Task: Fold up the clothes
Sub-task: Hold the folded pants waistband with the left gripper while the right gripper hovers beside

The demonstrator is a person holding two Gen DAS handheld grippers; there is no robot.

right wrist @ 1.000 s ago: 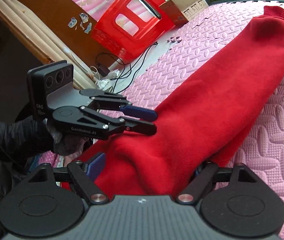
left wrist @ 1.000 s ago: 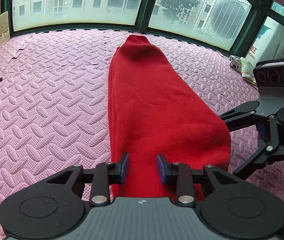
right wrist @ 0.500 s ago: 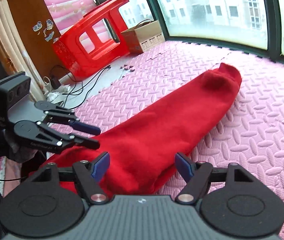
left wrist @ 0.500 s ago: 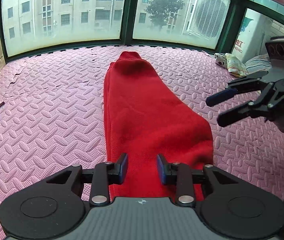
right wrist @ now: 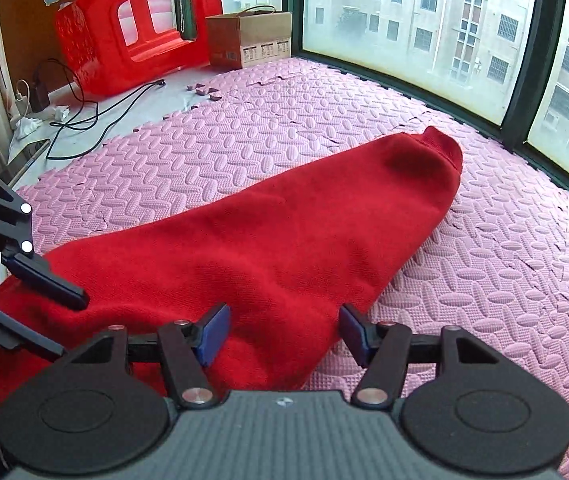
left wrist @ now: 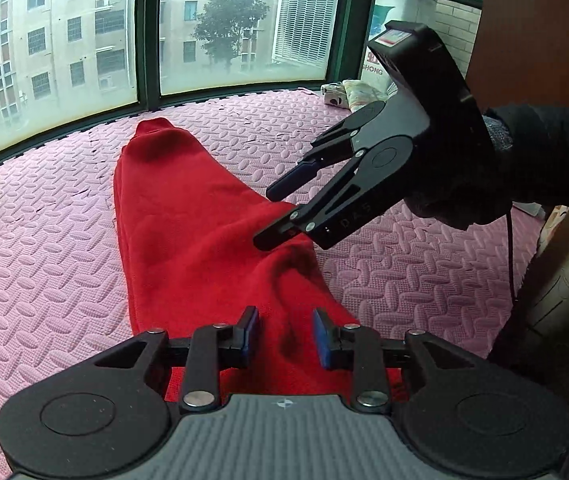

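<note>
1. The pink foam mat (right wrist: 324,128) is seen covering the floor up to the far windows, and the red garment (right wrist: 284,240) is laid on it as one long, narrow strip, running from the near edge by the grippers to a ribbed cuff or hem at the far end.
2. The garment is judged to be already folded lengthwise, since doubled edges are visible along its left side in the left wrist view. The cross folds, near end toward far end, appear not yet made, so the task is judged to be about midway.
3. The red plastic stool (right wrist: 132,40) is tipped on its side at the far left, off the mat. No writing is made out on it.
4. The cardboard box (right wrist: 248,40) is set beside the stool. White labels with barcodes are stuck on its front, but the print is too small to be read.
5. The right gripper (right wrist: 284,334) is held over the near right edge of the garment. Its jaws are closing, cloth is seen between them, and no pad is pressed on it yet. "DAS" is faintly read on its side in the left wrist view.
6. The left gripper (left wrist: 286,336) is held over the near end of the garment, released, with a gap beside both pads.
7. Red letters "HONG" (left wrist: 372,70) are read on a white surface at the far right.
</note>
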